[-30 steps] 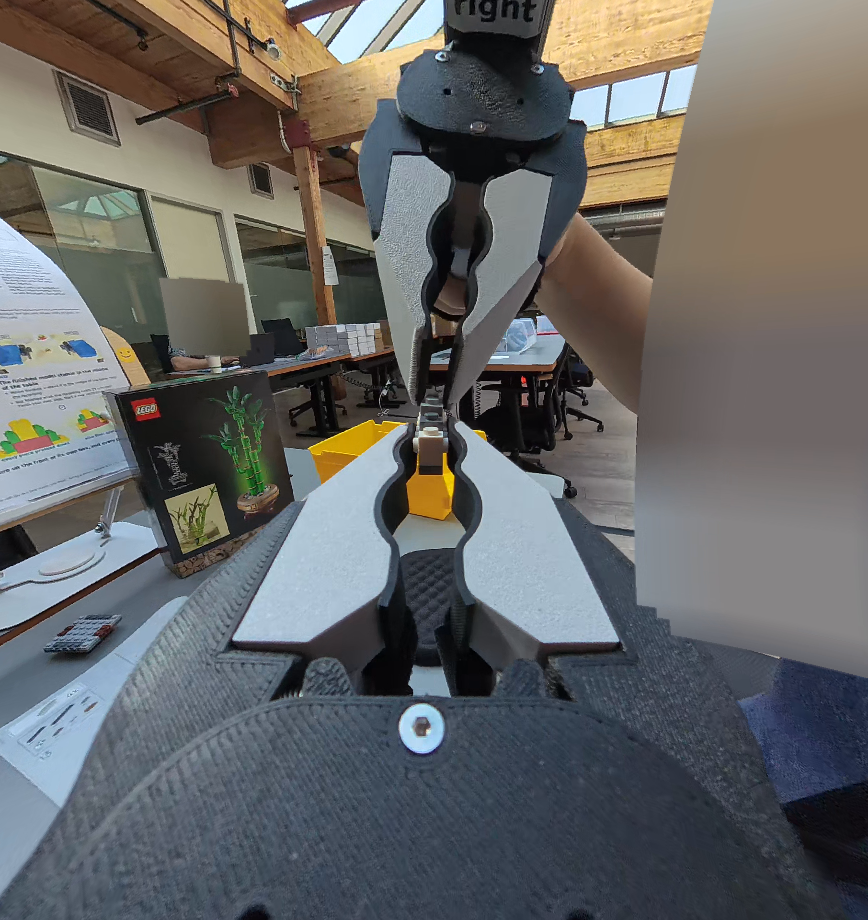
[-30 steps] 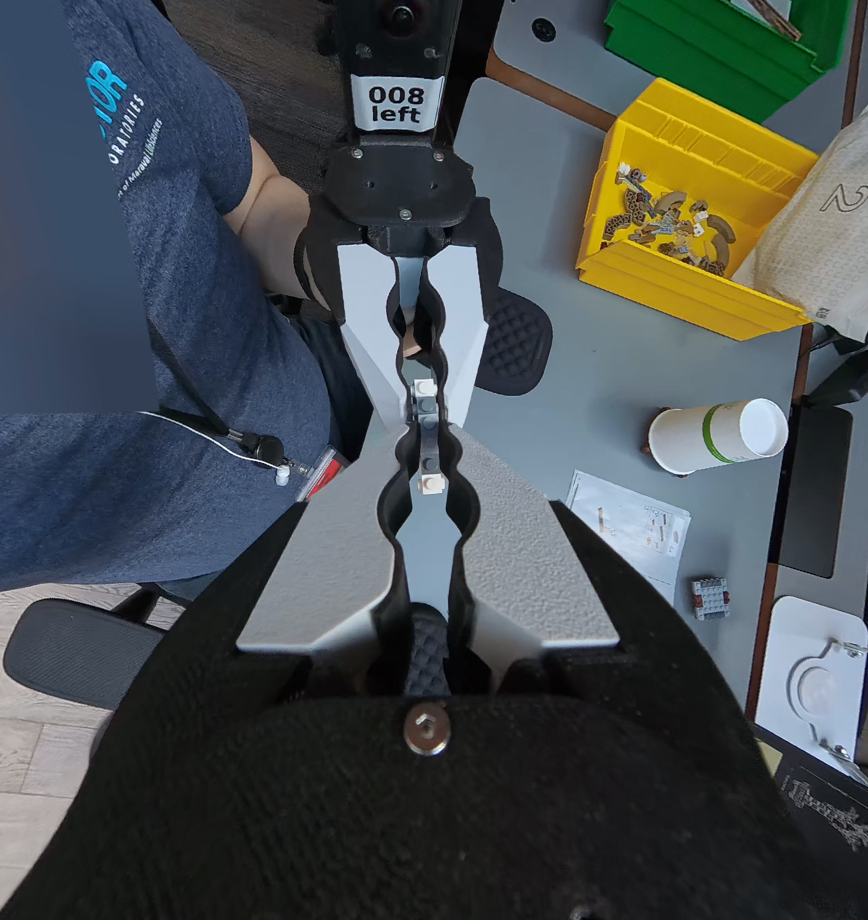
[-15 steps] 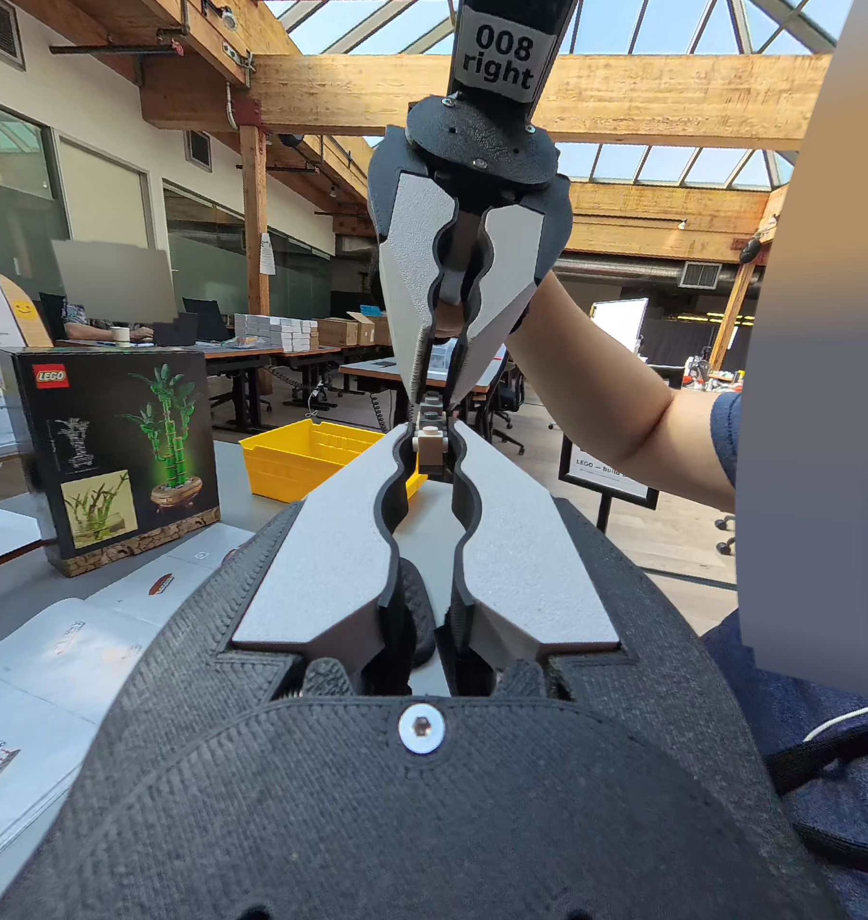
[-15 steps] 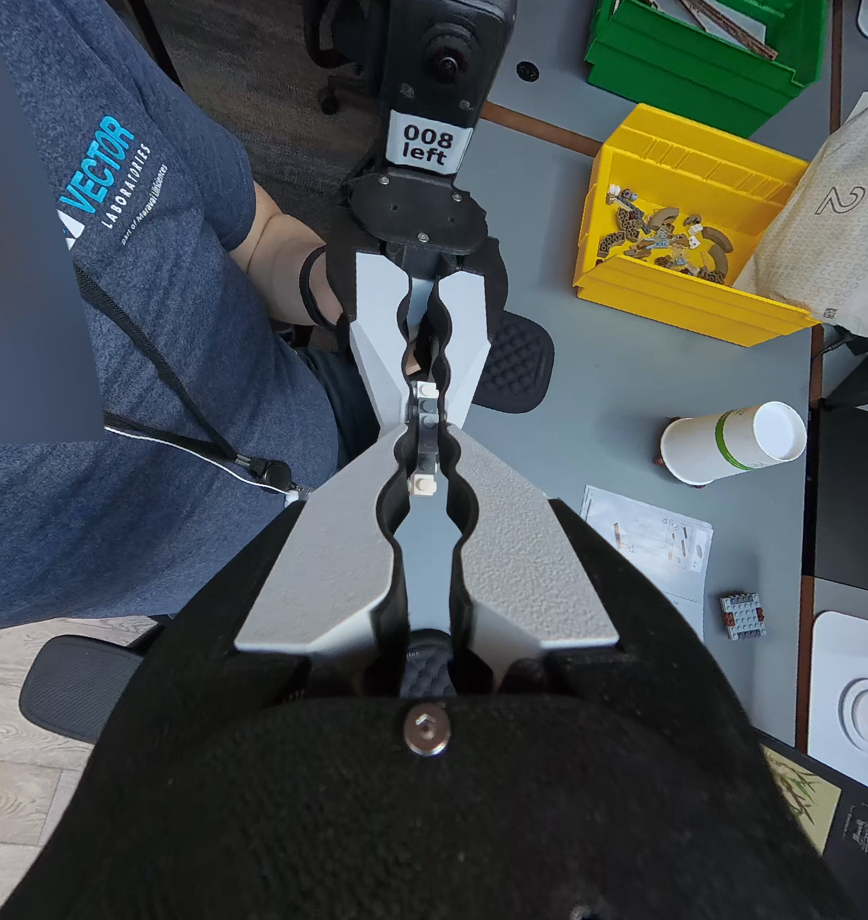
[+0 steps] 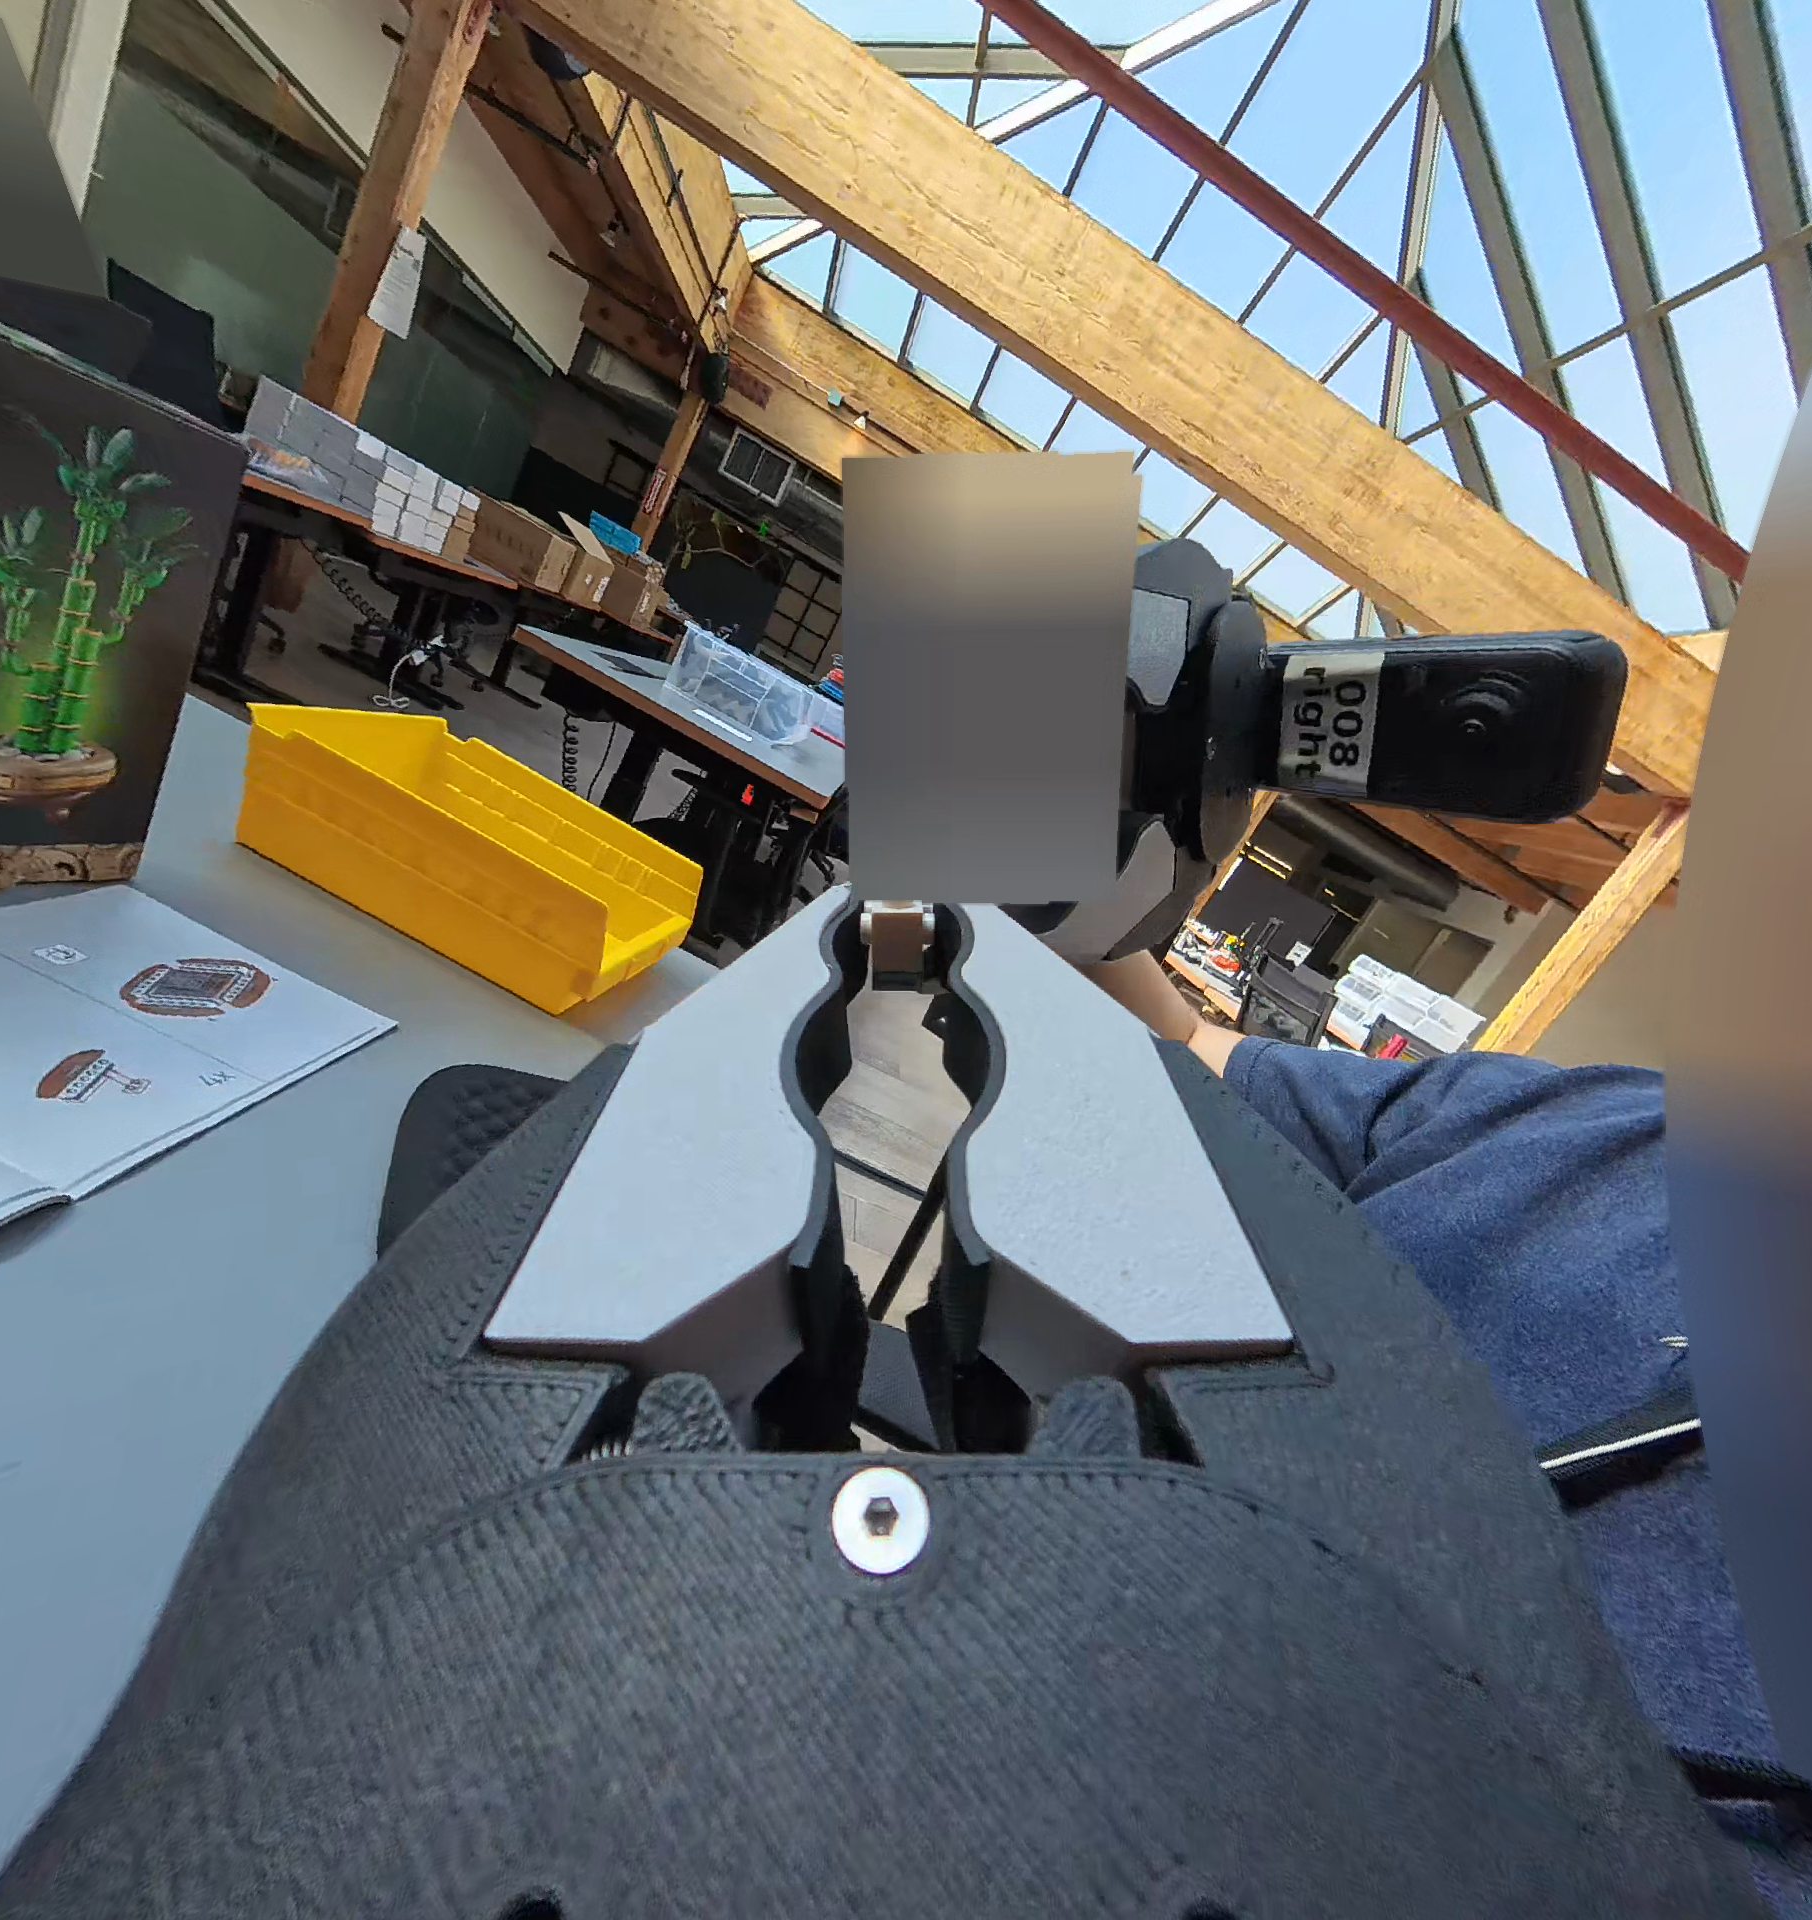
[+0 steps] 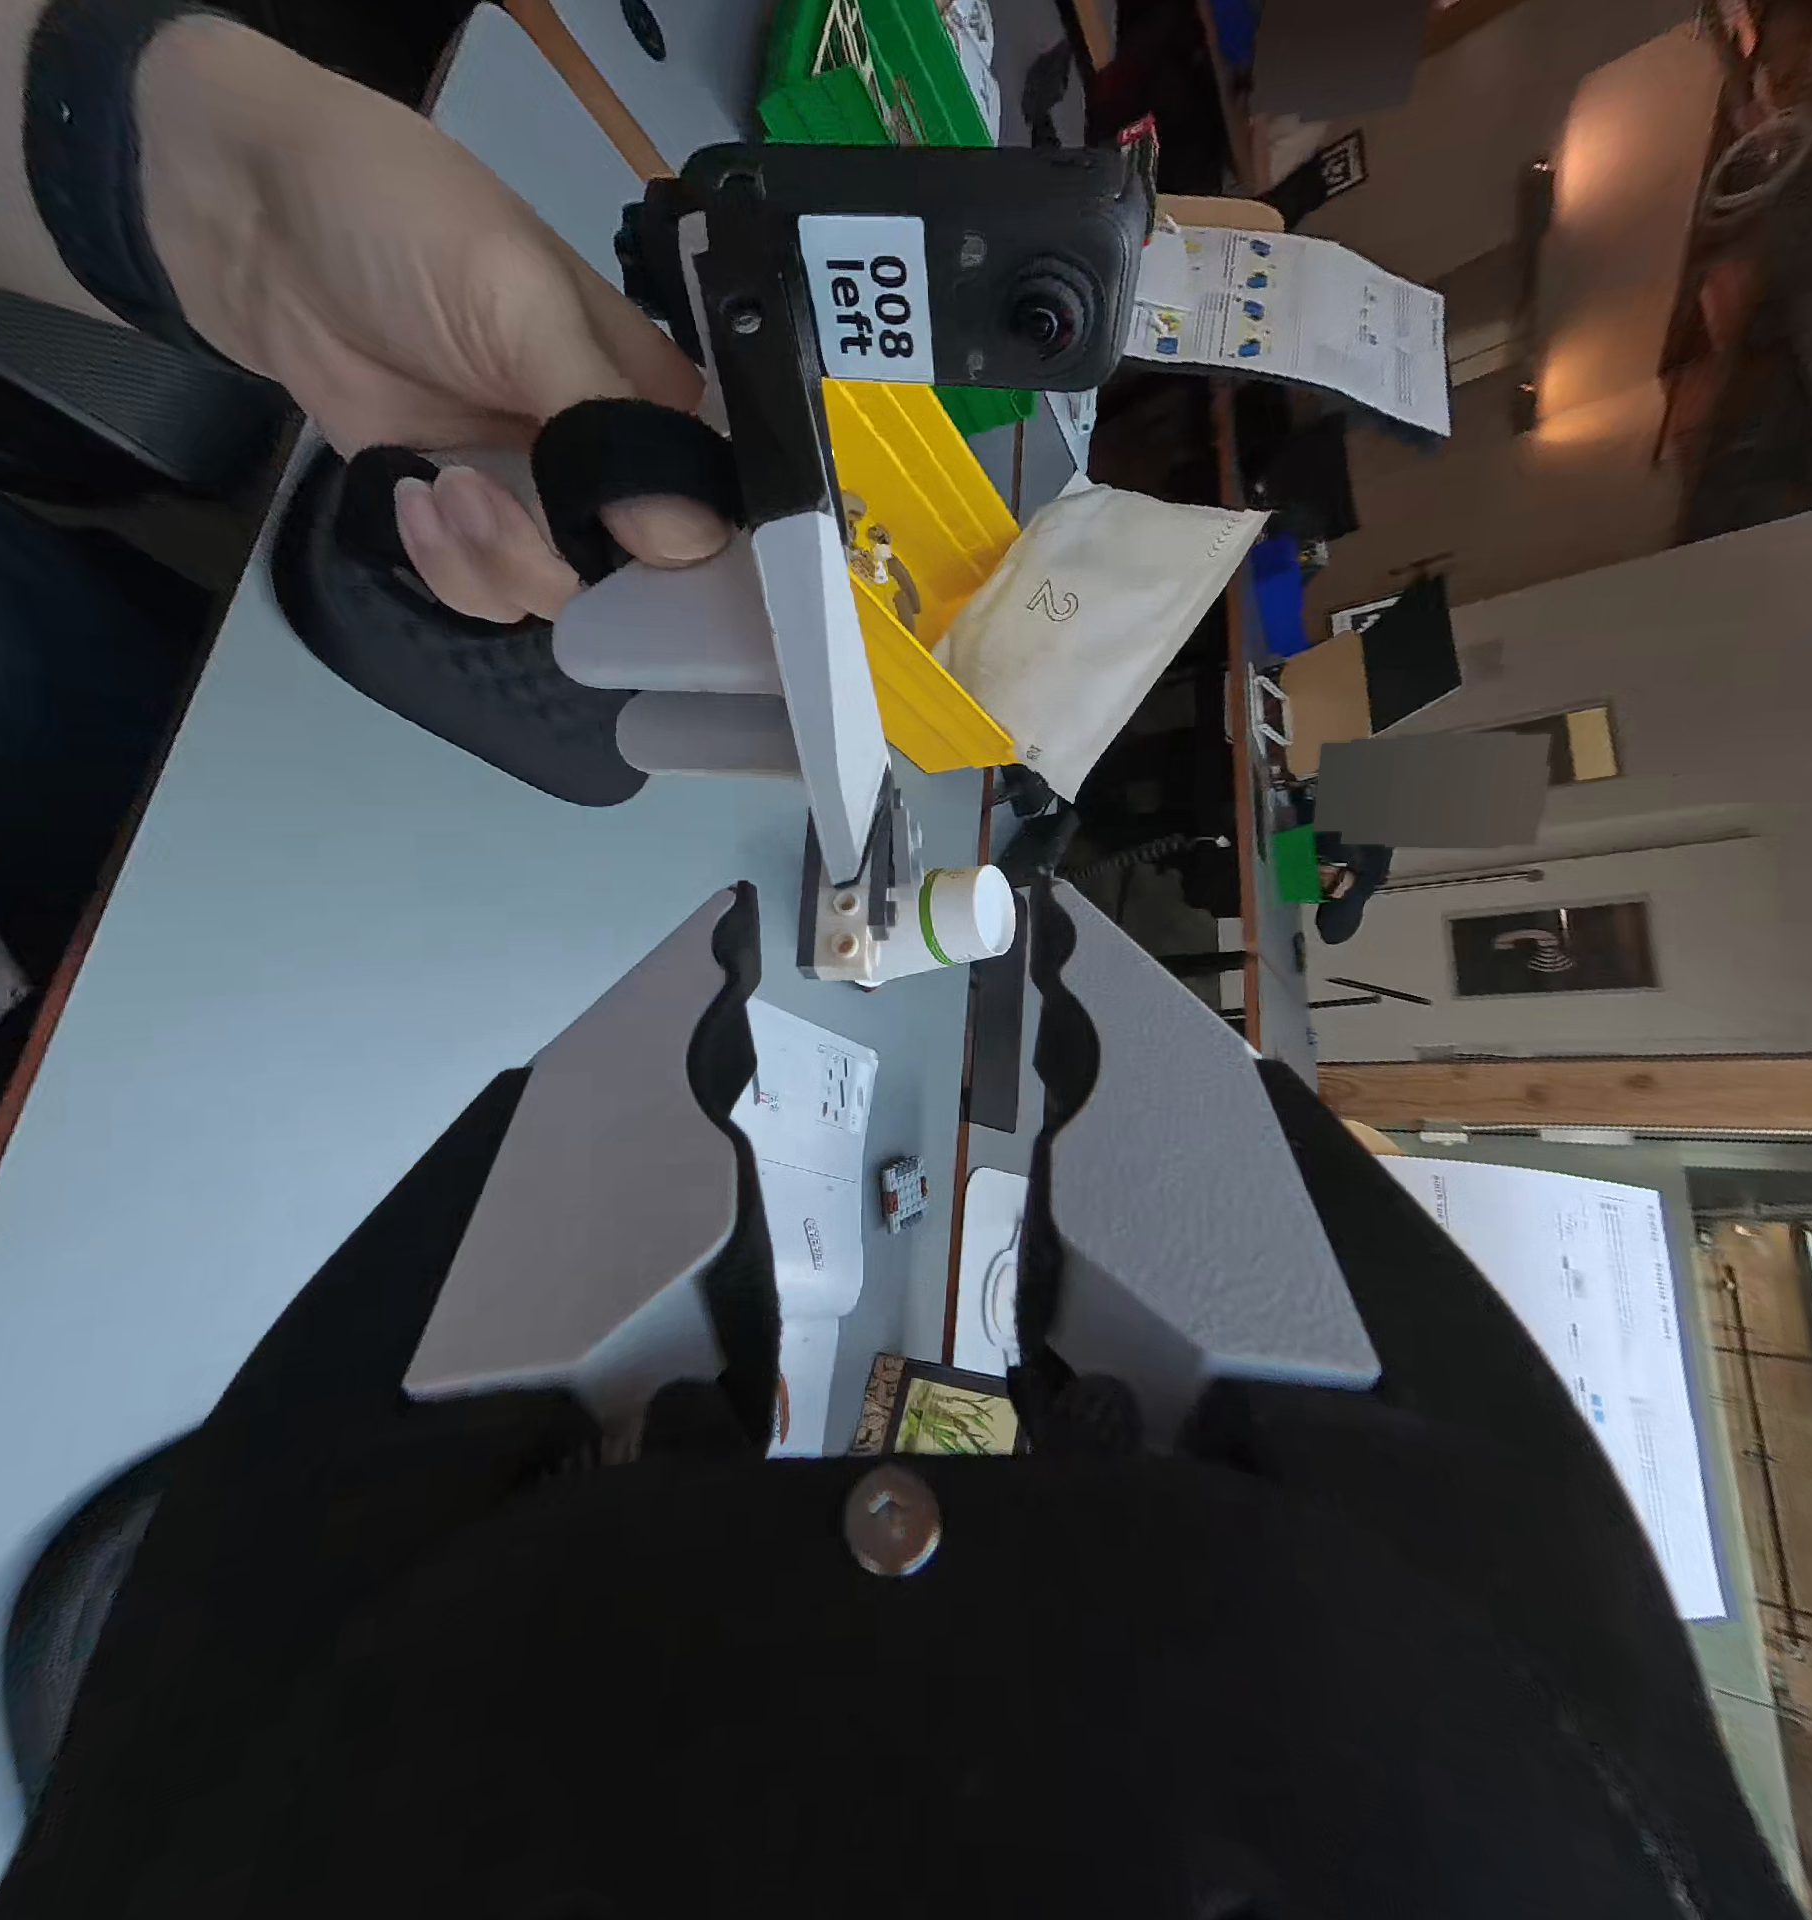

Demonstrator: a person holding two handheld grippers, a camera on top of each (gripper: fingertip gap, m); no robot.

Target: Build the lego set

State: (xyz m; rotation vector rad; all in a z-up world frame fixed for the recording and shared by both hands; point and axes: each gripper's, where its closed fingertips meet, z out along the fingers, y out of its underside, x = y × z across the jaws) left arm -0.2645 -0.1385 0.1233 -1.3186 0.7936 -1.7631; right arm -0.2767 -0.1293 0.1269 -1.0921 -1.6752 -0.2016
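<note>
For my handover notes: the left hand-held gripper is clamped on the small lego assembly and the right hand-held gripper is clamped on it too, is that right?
Not quite. The left hand-held gripper is indeed clamped on the small lego assembly, but the right hand-held gripper is not: the right wrist view shows its jaws spread wide, close to the assembly without gripping it.

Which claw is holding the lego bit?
The left claw, shut on the small lego piece. The right claw is wide open with nothing in it.
</note>
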